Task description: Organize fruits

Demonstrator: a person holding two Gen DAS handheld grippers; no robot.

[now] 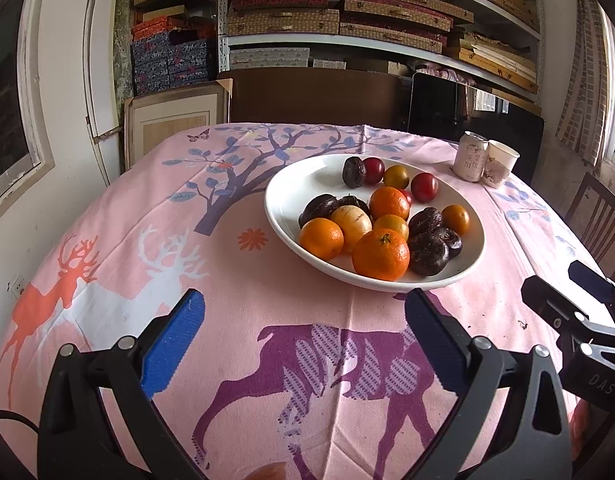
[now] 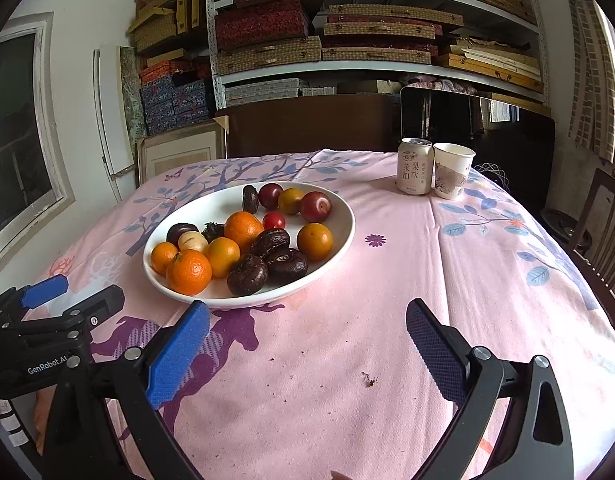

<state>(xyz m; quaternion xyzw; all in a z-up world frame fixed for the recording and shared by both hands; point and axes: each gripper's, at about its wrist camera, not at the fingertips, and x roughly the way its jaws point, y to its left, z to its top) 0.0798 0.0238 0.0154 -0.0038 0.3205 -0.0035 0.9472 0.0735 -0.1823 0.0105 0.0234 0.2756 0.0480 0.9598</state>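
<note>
Both claws hover over the near edge of the surface (image 2: 347,360), pink deer cloth, w/ nothing between the pads. The left claw (image 1: 305,312) has its jaws wide apart and empty; the right claw (image 2: 307,320) likewise, spread and holding nothing.

The fruits all sit in one white bowl (image 1: 291,184): from the left wrist view it lies at about 1 o'clock ahead of the claw, from the right wrist view at about 11 o'clock. Inside: oranges, e.g. the big front one (image 1: 380,255), dark wrinkled fruits (image 1: 428,254), red plums (image 1: 424,187) at the far rim, a pale round one (image 1: 351,222). They're mixed together, touching (no second dish in sight).

Judgement: sorting hasn't begun; this is the pre-reach step. Next move prob. calls for one claw going fwd and down to a fruit at the near rim, approaching from above so neighbours don't roll. A can (image 2: 414,166) and paper cup (image 2: 451,176) stand at 1 o'clock, well apart from the bowl.
</note>
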